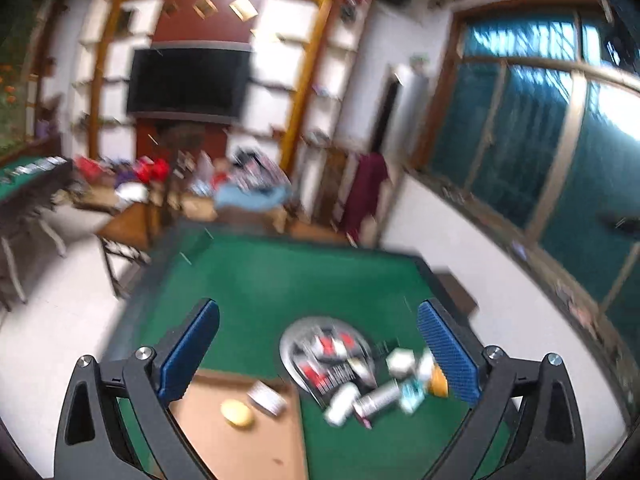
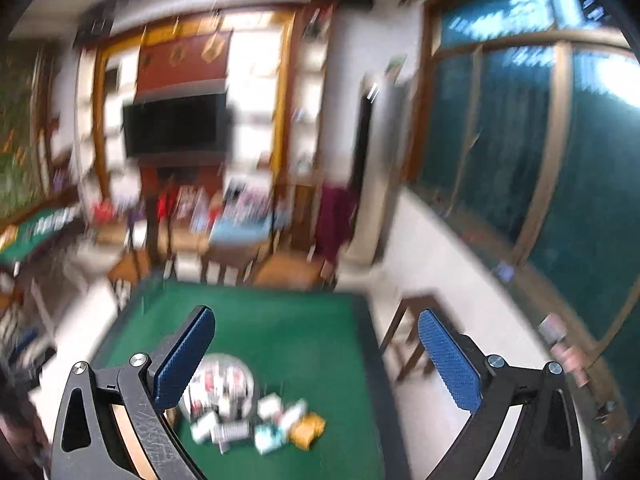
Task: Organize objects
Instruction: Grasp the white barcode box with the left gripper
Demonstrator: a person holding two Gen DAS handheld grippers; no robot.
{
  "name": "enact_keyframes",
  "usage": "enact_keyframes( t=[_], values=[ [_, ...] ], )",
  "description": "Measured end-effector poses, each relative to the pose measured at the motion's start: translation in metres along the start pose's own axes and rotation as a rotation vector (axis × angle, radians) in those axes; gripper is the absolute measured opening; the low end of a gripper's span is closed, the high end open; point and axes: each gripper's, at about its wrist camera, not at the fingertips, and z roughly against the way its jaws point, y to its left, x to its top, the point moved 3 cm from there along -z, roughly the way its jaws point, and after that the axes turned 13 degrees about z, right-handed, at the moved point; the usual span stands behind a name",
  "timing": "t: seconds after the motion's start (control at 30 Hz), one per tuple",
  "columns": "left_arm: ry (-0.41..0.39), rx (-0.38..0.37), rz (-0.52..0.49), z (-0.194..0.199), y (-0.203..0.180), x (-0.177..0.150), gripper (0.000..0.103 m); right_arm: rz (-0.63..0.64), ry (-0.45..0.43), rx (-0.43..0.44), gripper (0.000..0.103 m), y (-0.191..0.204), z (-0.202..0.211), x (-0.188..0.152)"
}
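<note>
Okay, left wrist view first, heavy motion blur. Left claw (image 1: 318, 354) is spread wide, blue pads (image 1: 192, 350) far apart, nothing between them, raised above the green-topped bench (image 1: 256, 280). Landmark: the round silver plate (image 1: 289, 346) on the bench. It carries red, white and black packets, too smeared to tell apart. Just right of the plate sits a loose pile of small objects (image 1: 380, 396): a white bottle lying on its side, a silver cylinder touching it, a white box behind those, a teal-and-white packet, and an orange-yellow item at the far right edge of the pile, partly hidden by the right pad. Left of the plate lies a brown cardboard sheet (image 1: 236, 440) flat on the bench, with a pale yellow round item (image 1: 237, 413) on it and a small silver-white tin (image 1: 267, 398) just beside that, nearer the plate.

Right wrist view, equally blurred. Right claw (image 2: 316, 360) also stands wide apart and empty, above the same bench (image 2: 300, 340). The plate (image 2: 250, 372) shows just beside the left pad, partly covered by it. The pile (image 2: 260, 428) spreads from the plate's near edge toward the right: white pieces, a ribbed silver cylinder, a teal packet, an orange-yellow packet (image 2: 308, 428) farthest from the plate. A wooden stool (image 2: 412, 336) stands on the floor well right of the plate, off the bench.
</note>
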Motion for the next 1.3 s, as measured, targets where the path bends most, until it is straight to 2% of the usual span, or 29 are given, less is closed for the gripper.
enact_keyframes(
  t=[0.03, 0.13, 0.23, 0.3, 0.37, 0.47, 0.6, 0.77, 0.83, 0.87, 0.93, 1.0, 1.1, 1.3],
  values=[
    [0.021, -0.012, -0.008, -0.009, -0.002, -0.020, 0.099, -0.012, 0.022, 0.030, 0.103, 0.006, -0.027, -0.028],
    [0.126, -0.060, -0.056, -0.073, -0.019, -0.084, 0.099, -0.045, 0.053, 0.115, 0.103, 0.028, -0.099, -0.120],
    [0.224, -0.041, -0.123, -0.122, -0.034, -0.142, 0.091, -0.084, 0.066, 0.154, 0.103, 0.035, -0.149, -0.169],
    [0.286, -0.020, -0.201, -0.152, -0.044, -0.173, 0.076, -0.134, 0.102, 0.191, 0.103, 0.034, -0.179, -0.198],
    [0.312, 0.005, -0.292, -0.171, -0.055, -0.193, 0.070, -0.202, 0.133, 0.232, 0.103, 0.032, -0.199, -0.226],
    [0.325, 0.018, -0.398, -0.191, -0.066, -0.209, 0.070, -0.271, 0.154, 0.241, 0.103, 0.021, -0.219, -0.254],
    [0.349, 0.053, -0.488, -0.215, -0.072, -0.218, 0.070, -0.311, 0.187, 0.253, 0.103, 0.015, -0.233, -0.275],
    [0.388, 0.071, -0.523, -0.235, -0.073, -0.225, 0.070, -0.327, 0.202, 0.274, 0.103, 0.013, -0.238, -0.285],
    [0.434, 0.057, -0.536, -0.241, -0.074, -0.235, 0.061, -0.331, 0.208, 0.279, 0.103, 0.013, -0.240, -0.287],
    [0.454, 0.048, -0.542, -0.242, -0.076, -0.239, 0.051, -0.335, 0.210, 0.281, 0.103, 0.013, -0.239, -0.287],
    [0.450, 0.043, -0.561, -0.238, -0.079, -0.244, 0.041, -0.336, 0.214, 0.277, 0.103, 0.014, -0.239, -0.288],
    [0.465, -0.003, -0.511, -0.231, -0.080, -0.243, 0.026, -0.330, 0.216, 0.268, 0.103, 0.016, -0.239, -0.288],
    [0.441, -0.030, -0.449, -0.214, -0.078, -0.234, 0.026, -0.325, 0.217, 0.265, 0.103, 0.019, -0.237, -0.289],
    [0.355, -0.095, -0.297, -0.147, -0.059, -0.209, 0.026, -0.359, 0.232, 0.281, 0.103, 0.020, -0.235, -0.285]
  ],
)
